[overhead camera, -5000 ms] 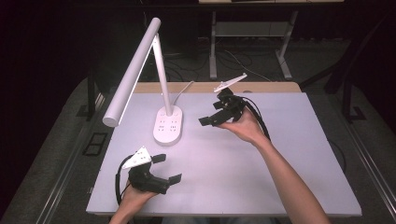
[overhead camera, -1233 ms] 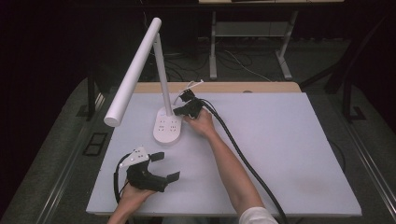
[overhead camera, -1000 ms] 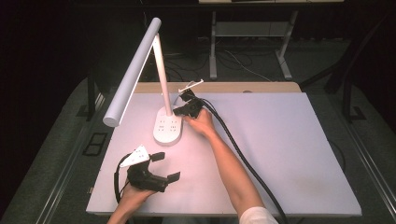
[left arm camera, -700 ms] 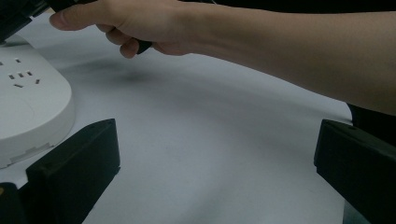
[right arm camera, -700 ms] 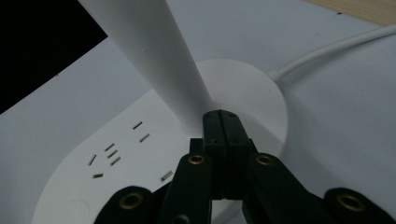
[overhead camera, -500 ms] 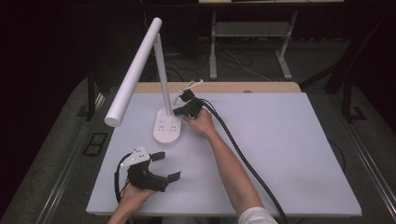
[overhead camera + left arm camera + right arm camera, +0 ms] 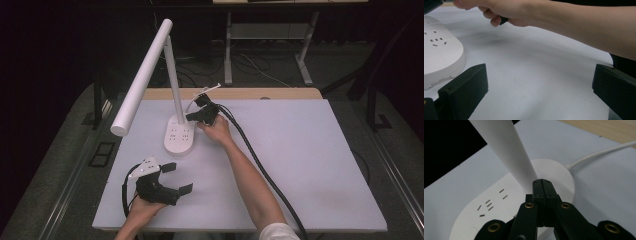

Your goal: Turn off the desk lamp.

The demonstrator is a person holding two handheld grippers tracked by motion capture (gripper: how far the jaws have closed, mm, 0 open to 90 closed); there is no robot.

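A white desk lamp stands on the white table [image 7: 310, 165]. Its oval base [image 7: 179, 137] carries socket slots, its stem [image 7: 173, 75] rises upright, and its long tube head [image 7: 142, 75] slopes down to the left. My right gripper [image 7: 192, 116] is shut with nothing between its jaws, and its tips sit over the base [image 7: 506, 202] right at the foot of the stem [image 7: 509, 152]. My left gripper [image 7: 177, 177] rests near the table's front left, open and empty, its fingers [image 7: 466, 90] wide apart beside the base [image 7: 439, 62].
The lamp's white cord [image 7: 599, 151] runs off the base toward the wooden back edge [image 7: 280, 93]. A thick black cable [image 7: 260, 165] trails from the right gripper along the forearm [image 7: 574, 27]. Table legs and cables lie on the dark floor behind.
Five seconds ago the right gripper was farther right at the table's back; it has come to the lamp base. Over the last second both grippers hold nearly still.
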